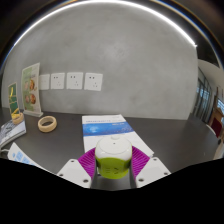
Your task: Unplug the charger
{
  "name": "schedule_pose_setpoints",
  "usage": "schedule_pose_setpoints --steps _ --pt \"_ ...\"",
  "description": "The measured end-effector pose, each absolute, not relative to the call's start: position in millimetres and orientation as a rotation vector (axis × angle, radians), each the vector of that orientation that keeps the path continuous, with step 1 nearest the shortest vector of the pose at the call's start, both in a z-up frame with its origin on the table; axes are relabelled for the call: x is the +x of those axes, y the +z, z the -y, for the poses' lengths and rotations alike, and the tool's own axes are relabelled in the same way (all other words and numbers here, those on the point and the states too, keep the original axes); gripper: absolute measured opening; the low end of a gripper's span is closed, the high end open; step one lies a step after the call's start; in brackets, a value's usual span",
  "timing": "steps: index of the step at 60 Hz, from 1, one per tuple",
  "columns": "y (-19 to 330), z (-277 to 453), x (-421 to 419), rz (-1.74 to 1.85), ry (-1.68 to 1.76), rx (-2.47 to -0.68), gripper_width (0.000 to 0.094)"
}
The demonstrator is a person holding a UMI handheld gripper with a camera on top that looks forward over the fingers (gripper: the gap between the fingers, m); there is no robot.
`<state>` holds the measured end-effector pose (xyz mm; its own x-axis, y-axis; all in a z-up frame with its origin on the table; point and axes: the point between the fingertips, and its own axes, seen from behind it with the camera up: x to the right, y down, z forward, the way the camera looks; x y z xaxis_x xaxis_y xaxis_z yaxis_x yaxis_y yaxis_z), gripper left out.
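My gripper (113, 164) is shut on a charger (112, 157), a rounded block with a white top and a yellow-green body. Both magenta pads (89, 163) press on its sides. It is held above the dark grey table (60, 140). Three white wall sockets (75, 80) sit in a row on the grey wall far beyond the fingers, to the left. No cable or plug pins show.
A blue and white sheet (104, 126) lies on the table just beyond the charger. A roll of tape (47, 123) lies to the left. A poster (31, 88) leans on the wall at left, with small items below it.
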<state>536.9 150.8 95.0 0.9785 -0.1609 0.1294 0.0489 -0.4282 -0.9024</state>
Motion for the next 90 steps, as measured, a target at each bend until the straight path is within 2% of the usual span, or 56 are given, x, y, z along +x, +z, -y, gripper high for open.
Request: schedule_pose_setpoints --steps 7,18,28,30,31,33,34,36,38,50,61,80,90 --pt "65 -180 545 0.011 -0.171 -2.107 0.0468" --pt "55 -232 547 0.076 -0.080 -2.114 0.0501" --pt "56 -241 551 0.033 -0.047 -2.088 0.0527" --pt "56 -240 553 0.023 -0.041 -2.088 0.0602" --pt "57 -239 553 0.017 -0.041 -2.088 0.0709" --pt "58 -238 555 0.007 -0.035 -2.082 0.0825" --pt "60 -237 554 0.006 -0.031 -2.077 0.0802" --pt "62 -234 554 0.004 -0.024 -2.069 0.0846" --pt "63 -229 555 -0.002 -0.020 -2.067 0.0851" --pt "82 -170 548 -0.041 -0.068 -2.053 0.0845" --pt "102 -80 496 -0.090 -0.095 -2.026 0.0842" --pt "79 92 374 -0.187 -0.118 -2.056 0.0839" --pt "80 150 326 -0.150 -0.117 -2.050 0.0841"
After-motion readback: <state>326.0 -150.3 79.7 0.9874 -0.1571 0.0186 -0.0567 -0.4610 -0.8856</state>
